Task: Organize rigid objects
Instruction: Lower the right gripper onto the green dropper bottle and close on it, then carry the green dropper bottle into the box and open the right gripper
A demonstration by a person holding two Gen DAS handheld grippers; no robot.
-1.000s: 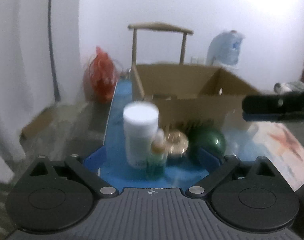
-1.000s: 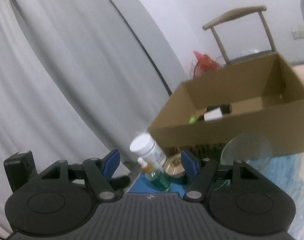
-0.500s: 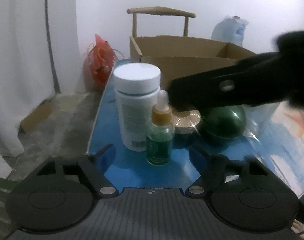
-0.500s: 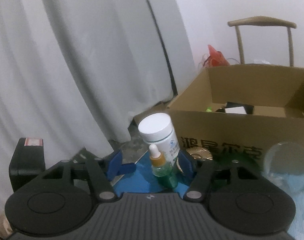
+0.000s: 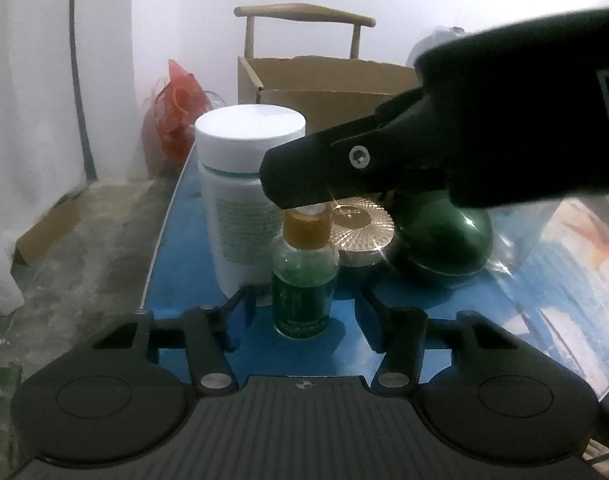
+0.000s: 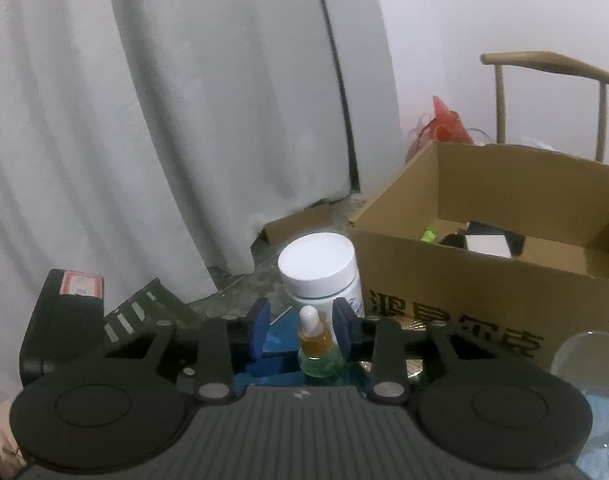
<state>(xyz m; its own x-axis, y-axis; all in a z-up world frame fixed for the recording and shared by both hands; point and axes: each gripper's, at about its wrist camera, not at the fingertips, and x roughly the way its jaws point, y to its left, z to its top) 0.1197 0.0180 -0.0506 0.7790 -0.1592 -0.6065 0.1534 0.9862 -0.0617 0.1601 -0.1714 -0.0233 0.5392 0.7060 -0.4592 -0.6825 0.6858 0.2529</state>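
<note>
Left wrist cam: low, close in front of the dropper bottle (image 5: 304, 280), facing the cardboard box (image 5: 324, 92) behind it. Right wrist cam: higher, right over the bottle (image 6: 318, 350), facing the curtain (image 6: 164, 120). Both views share bottle, white jar (image 5: 244, 184) (image 6: 320, 268), box (image 6: 484, 276), chair (image 5: 304, 20) (image 6: 552, 68).

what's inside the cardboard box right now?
In the right wrist view the cardboard box holds a dark item with a white face and a small bright green thing. The near wall hides the floor close to it.
</note>
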